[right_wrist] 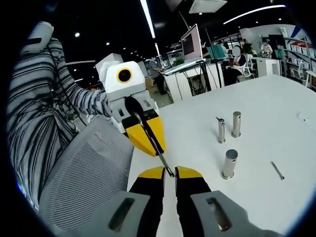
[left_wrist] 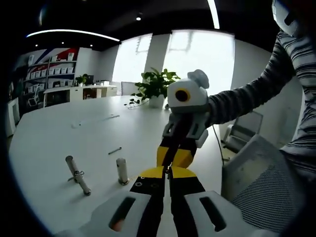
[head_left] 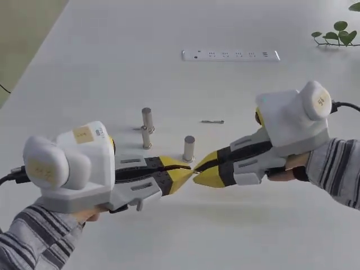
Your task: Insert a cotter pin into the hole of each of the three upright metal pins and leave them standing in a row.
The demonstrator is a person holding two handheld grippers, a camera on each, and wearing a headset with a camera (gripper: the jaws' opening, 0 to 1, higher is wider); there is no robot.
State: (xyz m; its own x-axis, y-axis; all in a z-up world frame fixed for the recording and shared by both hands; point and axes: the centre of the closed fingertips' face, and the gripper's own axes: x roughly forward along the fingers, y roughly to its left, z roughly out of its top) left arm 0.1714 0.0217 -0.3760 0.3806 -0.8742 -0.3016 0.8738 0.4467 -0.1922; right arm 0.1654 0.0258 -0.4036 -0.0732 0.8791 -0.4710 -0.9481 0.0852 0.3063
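Observation:
Three upright metal pins stand on the white table: a far one (head_left: pixel 147 119), a short one (head_left: pixel 146 136) with a cotter pin through its top, and a near one (head_left: pixel 189 148). Just in front of the near pin my left gripper (head_left: pixel 185 171) and right gripper (head_left: pixel 203 169) meet tip to tip above the table. A thin cotter pin (right_wrist: pixel 160 153) runs from the left gripper's jaws to the right gripper's (right_wrist: pixel 170 173) tips, and both look shut on it. In the left gripper view the left gripper (left_wrist: pixel 169 171) has its jaws together. Another cotter pin (head_left: pixel 212 121) lies loose on the table.
A white power strip (head_left: pixel 230 55) lies at the far middle of the table. A green plant (head_left: pixel 337 35) sits at the far right edge. An office chair (right_wrist: pixel 84 177) stands beside the table's near edge.

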